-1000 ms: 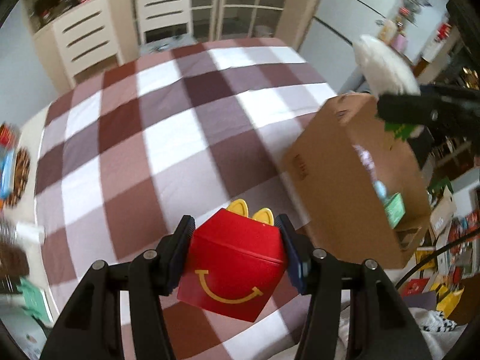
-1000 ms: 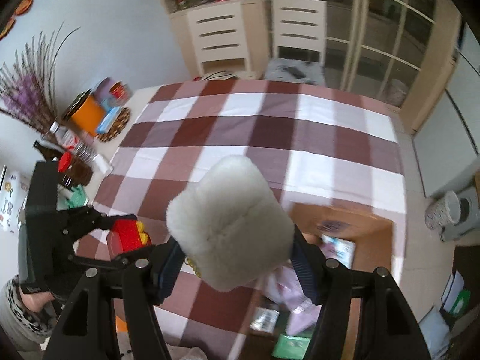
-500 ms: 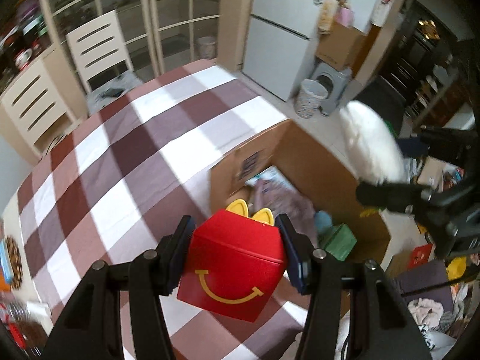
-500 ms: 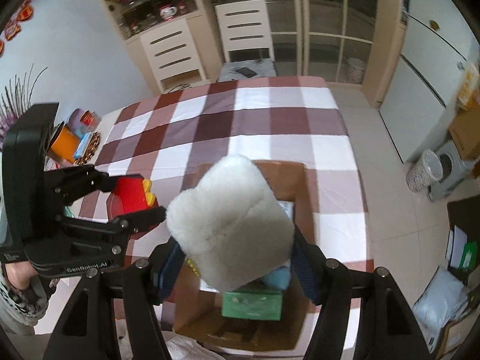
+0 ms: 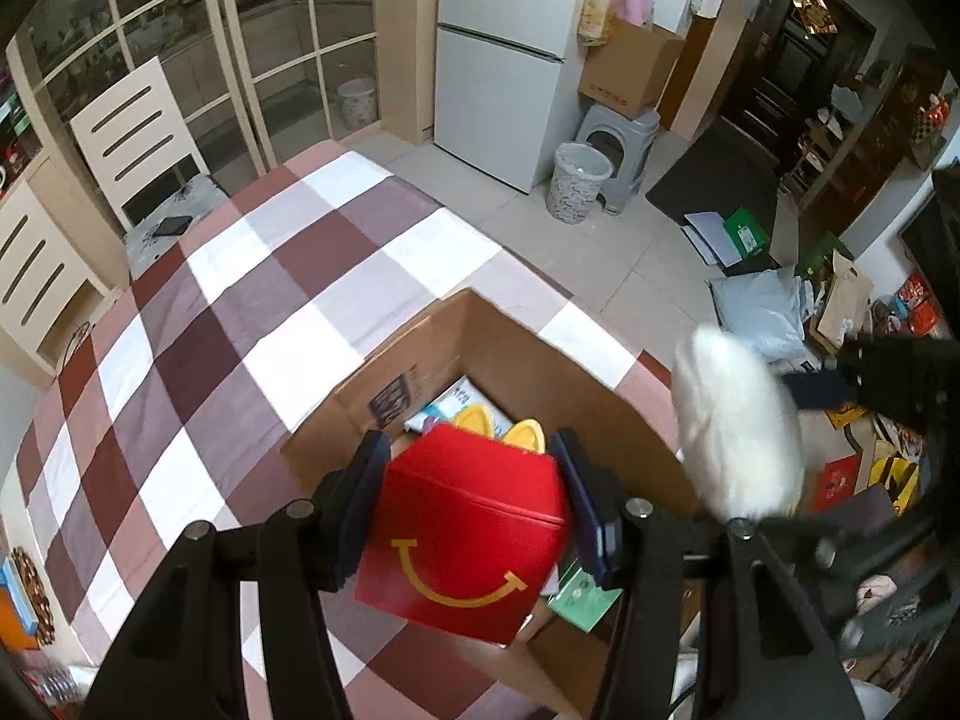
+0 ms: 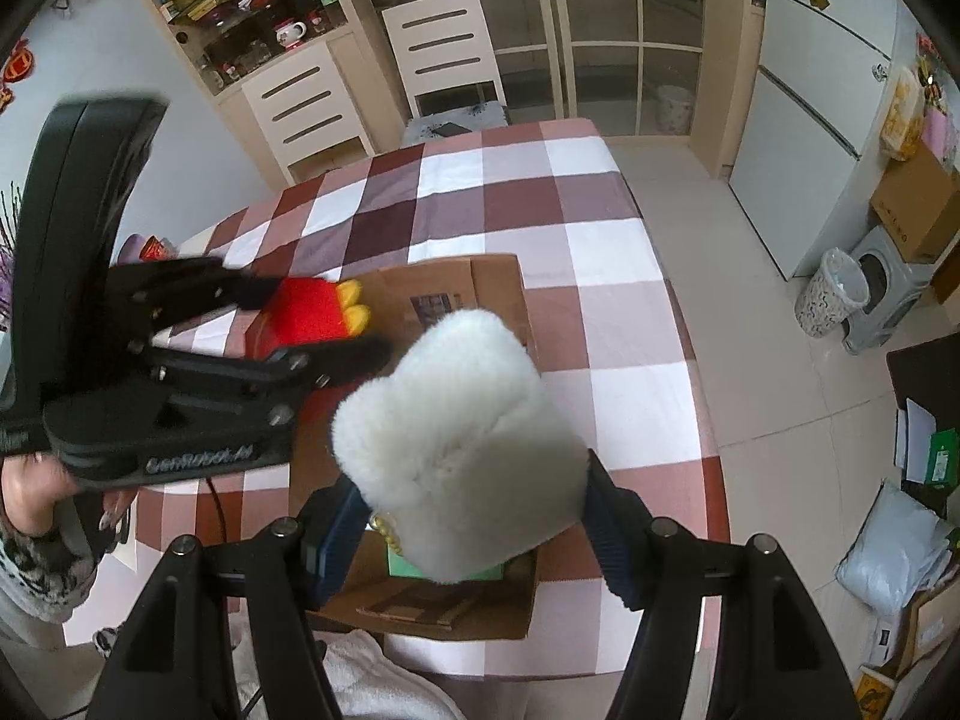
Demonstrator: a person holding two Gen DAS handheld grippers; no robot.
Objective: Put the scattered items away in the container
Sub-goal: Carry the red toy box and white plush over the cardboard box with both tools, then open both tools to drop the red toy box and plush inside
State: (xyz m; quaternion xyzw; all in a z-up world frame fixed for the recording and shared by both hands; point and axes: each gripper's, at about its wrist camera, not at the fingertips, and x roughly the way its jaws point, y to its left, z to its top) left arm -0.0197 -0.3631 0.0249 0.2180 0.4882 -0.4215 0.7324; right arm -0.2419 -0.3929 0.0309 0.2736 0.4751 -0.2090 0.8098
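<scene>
We see soft daylight from the glass doors point(image 5: 252, 48); edges bend and darken, and the white plush point(image 5: 741, 426) blurs.

A table point(image 5: 240, 312) covered in a checked cloth of maroon, mauve and white squares carries an open brown cardboard box point(image 5: 540, 360), which stands near the table's right-hand edge and nearer the person's end. In the right wrist view the same table point(image 6: 600, 276) shows the cardboard box point(image 6: 468, 288) resting flat on the cloth, its printed label facing the far end. At the table's left edge sit a few small items, among them a red-topped container point(image 6: 153, 249), too blurred to identify further.
</scene>
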